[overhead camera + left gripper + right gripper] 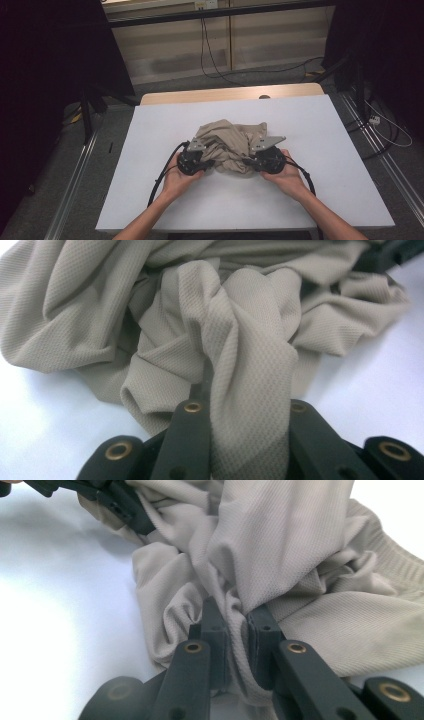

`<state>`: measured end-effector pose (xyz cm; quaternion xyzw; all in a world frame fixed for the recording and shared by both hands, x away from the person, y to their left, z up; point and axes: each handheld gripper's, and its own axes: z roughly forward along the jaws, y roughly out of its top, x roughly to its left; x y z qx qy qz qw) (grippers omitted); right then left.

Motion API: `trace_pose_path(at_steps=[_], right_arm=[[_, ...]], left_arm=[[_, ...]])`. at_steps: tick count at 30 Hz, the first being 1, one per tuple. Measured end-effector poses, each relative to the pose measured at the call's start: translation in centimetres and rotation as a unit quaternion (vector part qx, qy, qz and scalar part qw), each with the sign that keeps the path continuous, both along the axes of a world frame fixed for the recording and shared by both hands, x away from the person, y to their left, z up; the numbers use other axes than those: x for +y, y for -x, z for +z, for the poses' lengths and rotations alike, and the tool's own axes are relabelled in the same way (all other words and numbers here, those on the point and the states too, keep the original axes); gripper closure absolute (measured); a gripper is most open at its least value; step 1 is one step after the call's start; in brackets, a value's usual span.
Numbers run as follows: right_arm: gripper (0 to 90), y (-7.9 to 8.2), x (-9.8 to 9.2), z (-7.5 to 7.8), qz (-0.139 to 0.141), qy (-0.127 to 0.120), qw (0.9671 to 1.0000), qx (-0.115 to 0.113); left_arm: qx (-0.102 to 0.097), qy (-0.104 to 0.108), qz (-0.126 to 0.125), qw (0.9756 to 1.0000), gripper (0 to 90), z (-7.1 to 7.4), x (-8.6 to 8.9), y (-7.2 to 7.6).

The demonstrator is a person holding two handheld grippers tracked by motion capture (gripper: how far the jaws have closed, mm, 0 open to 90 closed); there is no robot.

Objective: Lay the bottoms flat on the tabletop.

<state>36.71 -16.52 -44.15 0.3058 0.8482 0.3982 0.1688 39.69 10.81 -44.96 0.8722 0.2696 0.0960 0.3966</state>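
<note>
Beige cloth (231, 145) sits bunched in a heap mid-table, a bit toward the person's edge. Looks like a garment: ribbed band visible on one side in the right gripper view.

Left hand-held gripper (209, 164) is clamped on a fold at the cloth's left side; in the left gripper view a thick roll of fabric (250, 405) runs down between the jaws. Right hand-held gripper (248, 162) is pinching a gathered fold (237, 630) at the cloth's right side, jaws nearly together with fabric squeezed between. Both grips are low on the heap, close to the table (165, 200).

Risks, my read:
- Each grip looks like several layers, not a single edge. Pulling apart would likely drag the whole wad rather than open it.
- Left bite is a fat roll, so it could slip out under tension.
- The two grippers may hold the same fold region; spreading could tighten the tangle.

Room: plenty of bare table left, right and beyond the cloth. Less between the cloth and the near edge, where the hands sit. Spreading sideways or pushing away is safe; pulling back risks cloth hanging off the near edge. Cables trail back off each gripper, clear of the cloth.
</note>
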Motion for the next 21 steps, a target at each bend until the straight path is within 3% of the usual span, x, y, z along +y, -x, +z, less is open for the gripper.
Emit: trace_pose_path(at_steps=[5,6,8,9,10,12,15,18,21], right_arm=[[79.7,2.5,-1.0,-0.2,0.011,0.003,0.9999,0.006],[75.4,2.9,-1.2,-0.2,0.011,0.002,0.9999,0.007],[55.8,3.2,-1.5,0.0,0.009,-0.007,0.9999,0.009],[49.9,3.2,-1.5,0.2,0.007,-0.016,0.9998,0.007],[38.1,2.6,-1.3,0.9,-0.003,-0.022,0.9997,-0.002],[33.4,2.3,-1.1,1.3,-0.012,-0.029,0.9995,-0.010],[29.9,0.7,-0.3,2.6,-0.027,-0.045,0.9979,-0.039],[27.6,-1.5,1.2,3.1,-0.031,-0.056,0.9970,-0.043],[27.2,-3.7,3.2,2.7,-0.037,-0.041,0.9978,-0.037]], left_arm=[[0.020,0.021,-0.015,0.9995,80.2,0.3,0.8,2.9],[0.017,0.022,-0.016,0.9995,78.0,0.4,0.8,3.4],[0.014,0.020,-0.021,0.9995,65.6,0.7,1.0,3.8],[0.013,0.030,-0.016,0.9993,58.9,1.0,1.0,3.9],[0.010,0.042,-0.014,0.9990,52.2,1.2,1.2,3.9],[-0.007,0.055,-0.003,0.9985,49.0,1.8,1.6,3.7],[-0.018,0.064,0.020,0.9976,35.0,2.3,2.3,3.2],[-0.027,0.067,0.034,0.9968,28.4,2.4,2.9,2.8],[-0.035,0.066,0.035,0.9966,24.2,2.4,3.3,2.5]])
